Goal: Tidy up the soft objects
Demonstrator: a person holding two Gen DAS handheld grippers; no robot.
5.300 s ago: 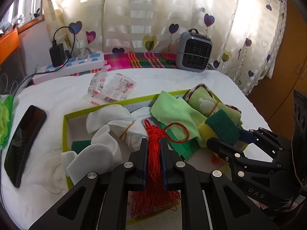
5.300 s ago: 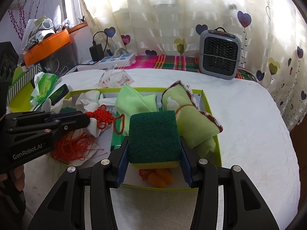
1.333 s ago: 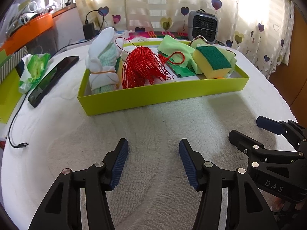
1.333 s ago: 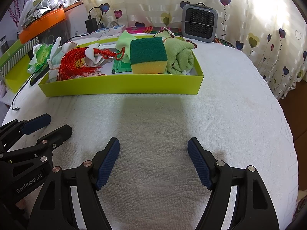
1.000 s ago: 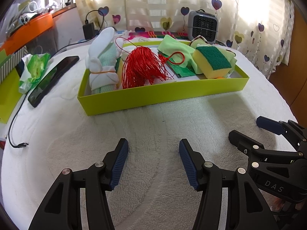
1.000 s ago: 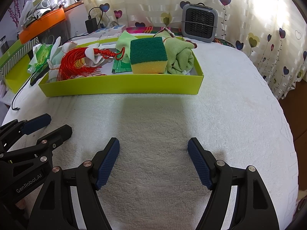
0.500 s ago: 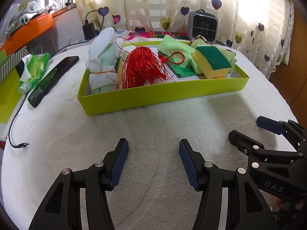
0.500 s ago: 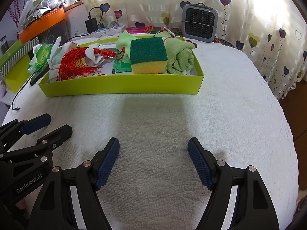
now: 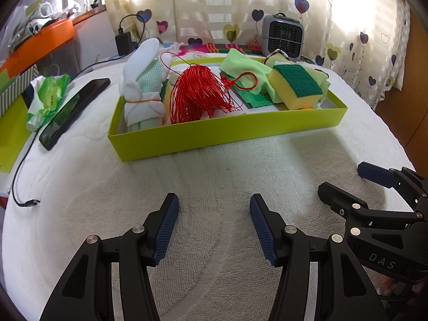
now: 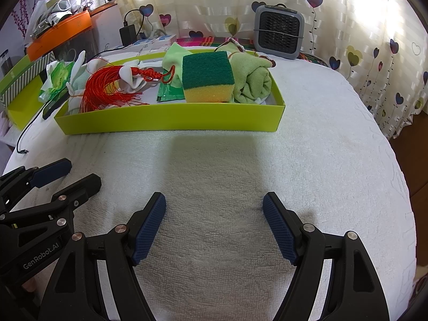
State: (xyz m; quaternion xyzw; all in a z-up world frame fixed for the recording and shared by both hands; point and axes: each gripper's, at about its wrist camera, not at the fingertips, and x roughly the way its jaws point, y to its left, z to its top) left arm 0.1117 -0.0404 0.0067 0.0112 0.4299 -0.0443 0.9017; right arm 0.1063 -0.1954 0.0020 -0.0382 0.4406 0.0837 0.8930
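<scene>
A lime-green tray (image 9: 214,135) (image 10: 171,121) sits on the white towel-covered table. In it lie bundled white socks (image 9: 143,85), a red tassel (image 9: 200,93) (image 10: 107,91), a light green cloth (image 9: 243,67), a yellow sponge with a green top (image 9: 297,85) (image 10: 207,76) and a rolled green towel (image 10: 252,80). My left gripper (image 9: 214,207) hovers open over bare towel well in front of the tray, with nothing between its fingers. My right gripper (image 10: 214,206) is open and empty too, also in front of the tray. Each gripper shows at the edge of the other's view.
A black phone (image 9: 75,112) and a green wrapped packet (image 9: 48,99) lie left of the tray, with a cable end (image 9: 26,203) near the table's left edge. A small grey heater (image 10: 279,32) and a power strip stand behind the tray by the curtain.
About five seconds ago the left gripper was shut on the red tassel and the right on the sponge over the tray; both now lie in the tray, grippers drawn back. Nothing moved in the last second.
</scene>
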